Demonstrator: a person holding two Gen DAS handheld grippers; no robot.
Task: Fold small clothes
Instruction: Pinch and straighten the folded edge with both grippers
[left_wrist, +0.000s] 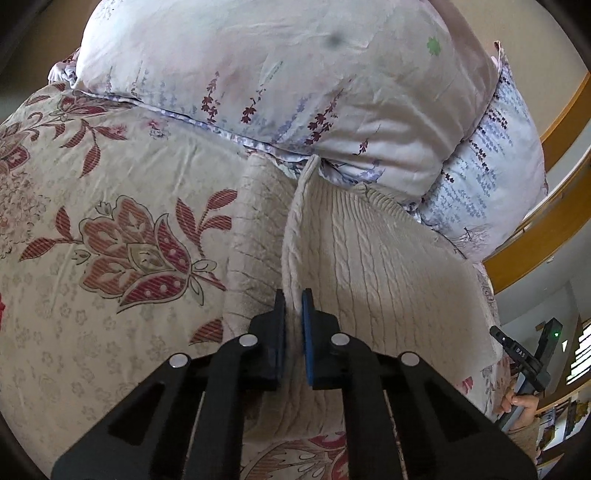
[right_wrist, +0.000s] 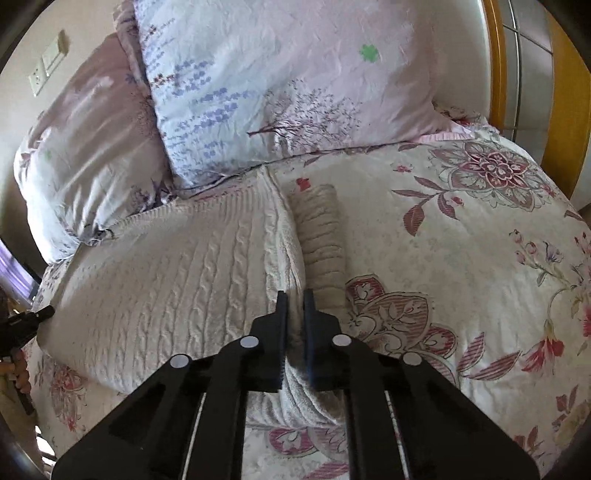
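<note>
Both hand-held grippers, left (left_wrist: 294, 301) and right (right_wrist: 294, 301), pinch the cream cable-knit sweater (right_wrist: 177, 280); uneven lifting could skew its fold

Sweater (left_wrist: 388, 266) edge hidden from me between the left gripper (left_wrist: 294, 302) pads, its near hem lost behind the gripper body, my other hand (left_wrist: 522, 402) cut off at the frame edge, shelves beyond too blurred to read

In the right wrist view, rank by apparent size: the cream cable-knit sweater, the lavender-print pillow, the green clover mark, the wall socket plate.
1. Lavender-print pillow and cable-knit sweater: alike, unranked.
2. Wall socket plate.
3. Green clover mark.
</note>
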